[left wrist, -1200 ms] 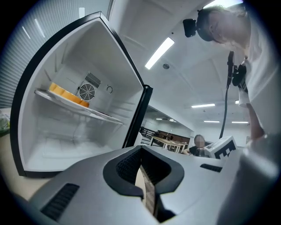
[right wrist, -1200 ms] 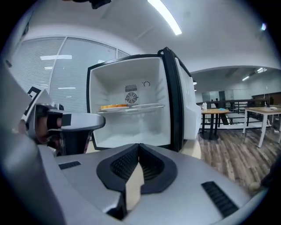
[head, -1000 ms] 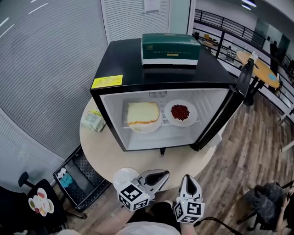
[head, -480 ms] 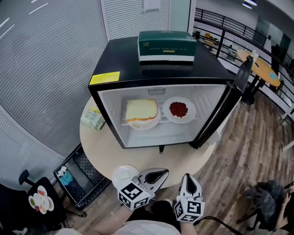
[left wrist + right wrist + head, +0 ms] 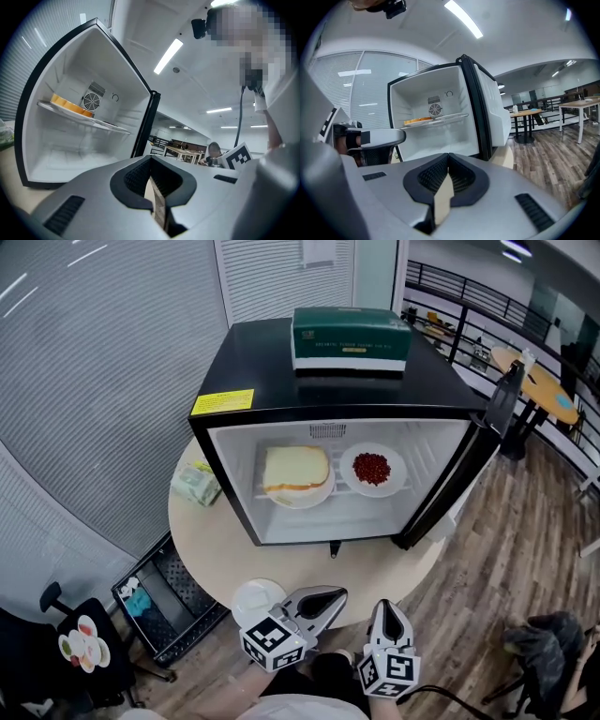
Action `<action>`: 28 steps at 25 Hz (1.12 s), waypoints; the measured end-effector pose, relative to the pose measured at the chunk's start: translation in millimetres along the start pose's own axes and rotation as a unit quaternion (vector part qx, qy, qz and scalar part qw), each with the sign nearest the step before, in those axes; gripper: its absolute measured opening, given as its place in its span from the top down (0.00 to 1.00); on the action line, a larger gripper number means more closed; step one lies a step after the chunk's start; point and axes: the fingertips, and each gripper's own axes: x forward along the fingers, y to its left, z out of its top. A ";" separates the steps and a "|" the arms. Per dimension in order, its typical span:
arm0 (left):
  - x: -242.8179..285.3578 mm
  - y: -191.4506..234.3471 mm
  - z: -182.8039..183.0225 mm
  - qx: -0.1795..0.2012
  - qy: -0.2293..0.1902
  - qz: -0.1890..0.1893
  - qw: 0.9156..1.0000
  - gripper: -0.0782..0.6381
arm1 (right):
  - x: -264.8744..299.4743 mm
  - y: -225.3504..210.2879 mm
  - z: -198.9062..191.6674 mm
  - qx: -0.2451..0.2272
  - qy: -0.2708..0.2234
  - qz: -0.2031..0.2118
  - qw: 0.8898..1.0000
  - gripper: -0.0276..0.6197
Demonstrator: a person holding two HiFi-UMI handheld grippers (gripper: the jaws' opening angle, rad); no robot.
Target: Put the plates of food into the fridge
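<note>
I'm holding the left gripper [image 5: 330,596] and right gripper [image 5: 388,607] at bottom centre, jaws pressed together on nothing. The sandwich plate [image 5: 298,478] and bean plate [image 5: 373,469] are sitting inside the fridge [image 5: 281,371], straight above. Its open door [image 5: 466,468] is standing rightward, nearer my right gripper.

Sandwich plate [image 5: 298,503] and red-food plate [image 5: 373,489], side by side on shelf inside open black fridge [image 5: 272,371]
</note>
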 end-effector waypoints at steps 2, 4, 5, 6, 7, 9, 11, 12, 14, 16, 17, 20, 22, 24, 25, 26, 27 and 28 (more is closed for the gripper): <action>-5.3 5.5 3.2 -0.001 -0.009 0.014 1.000 0.88 | 1.7 3.3 0.7 0.023 -0.004 0.015 1.000 0.94; -13.1 13.5 5.4 -0.004 -0.017 0.033 0.999 0.88 | 3.8 8.2 -0.1 0.052 -0.007 0.038 0.998 0.94; -18.6 18.4 5.7 -0.006 -0.020 0.045 0.999 0.89 | 5.2 11.1 -2.1 0.065 -0.005 0.048 0.997 0.94; -25.1 23.7 5.7 -0.008 -0.024 0.058 0.998 0.88 | 6.8 14.2 -5.1 0.074 -0.001 0.057 0.996 0.94; -32.7 29.4 5.5 -0.010 -0.028 0.073 0.997 0.88 | 8.5 17.6 -9.0 0.082 0.005 0.067 0.994 0.94; -51.3 41.7 5.4 -0.016 -0.040 0.111 0.993 0.88 | 12.3 25.8 -17.7 0.104 0.021 0.091 0.990 0.94; -76.2 55.4 4.5 -0.022 -0.053 0.160 0.986 0.88 | 17.0 39.1 -27.7 0.146 0.041 0.124 0.981 0.94; -91.0 62.5 3.0 -0.025 -0.056 0.187 0.980 0.88 | 19.2 48.1 -33.8 0.168 0.052 0.143 0.974 0.94; -122.2 75.2 -1.6 -0.030 -0.059 0.238 0.969 0.88 | 22.4 69.0 -47.9 0.201 0.081 0.178 0.960 0.94; -151.5 84.4 -5.0 -0.034 -0.060 0.281 0.957 0.88 | 23.2 88.8 -62.6 0.228 0.114 0.205 0.945 0.94; -164.9 88.1 -6.0 -0.035 -0.061 0.300 0.952 0.88 | 22.8 97.3 -69.8 0.243 0.129 0.214 0.937 0.94; -201.9 96.2 -10.3 -0.037 -0.064 0.339 0.938 0.88 | 18.5 121.3 -92.6 0.292 0.172 0.240 0.910 0.90; -223.1 99.3 -15.2 -0.041 -0.060 0.358 0.931 0.88 | 13.5 137.7 -108.5 0.328 0.203 0.253 0.887 0.79; -239.0 102.3 -21.3 -0.046 -0.053 0.367 0.927 0.88 | 7.4 150.9 -127.3 0.369 0.240 0.247 0.863 0.71; -244.8 103.9 -24.3 -0.048 -0.047 0.369 0.927 0.88 | 4.2 157.0 -136.5 0.385 0.257 0.242 0.853 0.68; -249.0 105.5 -26.9 -0.050 -0.042 0.368 0.928 0.88 | 1.6 162.7 -145.0 0.395 0.271 0.239 0.844 0.68; -252.2 107.4 -28.6 -0.051 -0.036 0.365 0.929 0.88 | -0.2 167.9 -153.5 0.404 0.284 0.234 0.837 0.67; -254.6 109.6 -29.5 -0.051 -0.031 0.361 0.931 0.88 | -1.4 172.6 -161.9 0.414 0.295 0.228 0.831 0.67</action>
